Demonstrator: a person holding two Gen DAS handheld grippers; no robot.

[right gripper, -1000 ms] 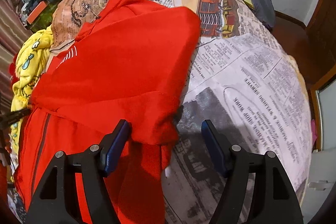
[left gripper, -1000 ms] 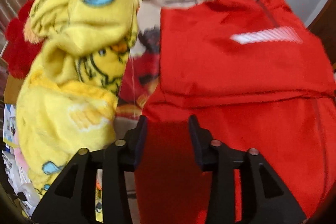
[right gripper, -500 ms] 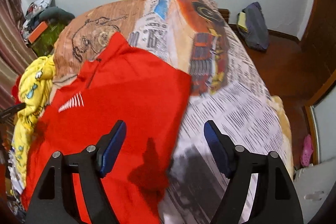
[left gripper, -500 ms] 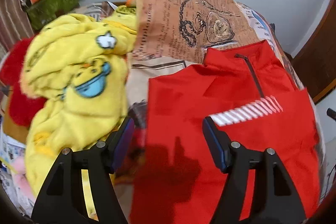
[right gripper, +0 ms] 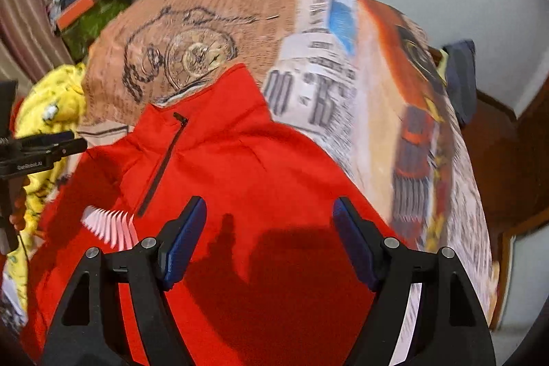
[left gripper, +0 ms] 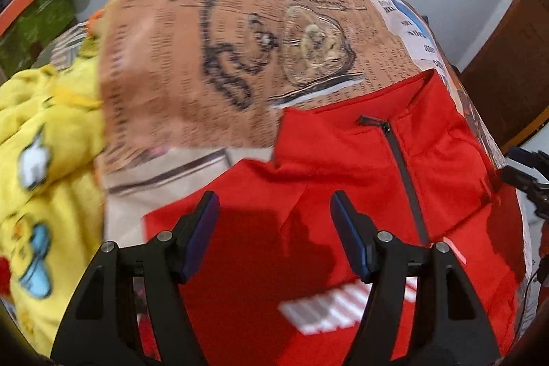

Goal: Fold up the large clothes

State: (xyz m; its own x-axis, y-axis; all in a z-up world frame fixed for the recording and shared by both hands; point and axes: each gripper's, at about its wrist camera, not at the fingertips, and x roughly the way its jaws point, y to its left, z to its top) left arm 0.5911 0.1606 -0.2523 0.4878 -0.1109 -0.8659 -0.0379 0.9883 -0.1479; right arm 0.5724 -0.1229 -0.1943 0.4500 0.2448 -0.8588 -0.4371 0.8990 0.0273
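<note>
A red zip-neck top (left gripper: pixel 343 167) with white chest stripes lies partly folded on the newspaper-print bedcover (left gripper: pixel 223 57), collar toward the far end. It also shows in the right wrist view (right gripper: pixel 257 167). My left gripper (left gripper: pixel 274 215) is open and empty above the top's left shoulder. My right gripper (right gripper: pixel 269 218) is open and empty above the top's right side. Each gripper shows at the edge of the other's view.
A yellow cartoon-print blanket (left gripper: pixel 41 167) is heaped at the bed's left. A green and orange bundle (right gripper: pixel 89 19) sits at the far left corner. A dark garment (right gripper: pixel 459 74) lies off the bed's right, by a wooden door (left gripper: pixel 507 67).
Both grippers have lifted off the top and moved toward its collar. The left gripper's jaws opened wider. The collar and zip have come into view.
</note>
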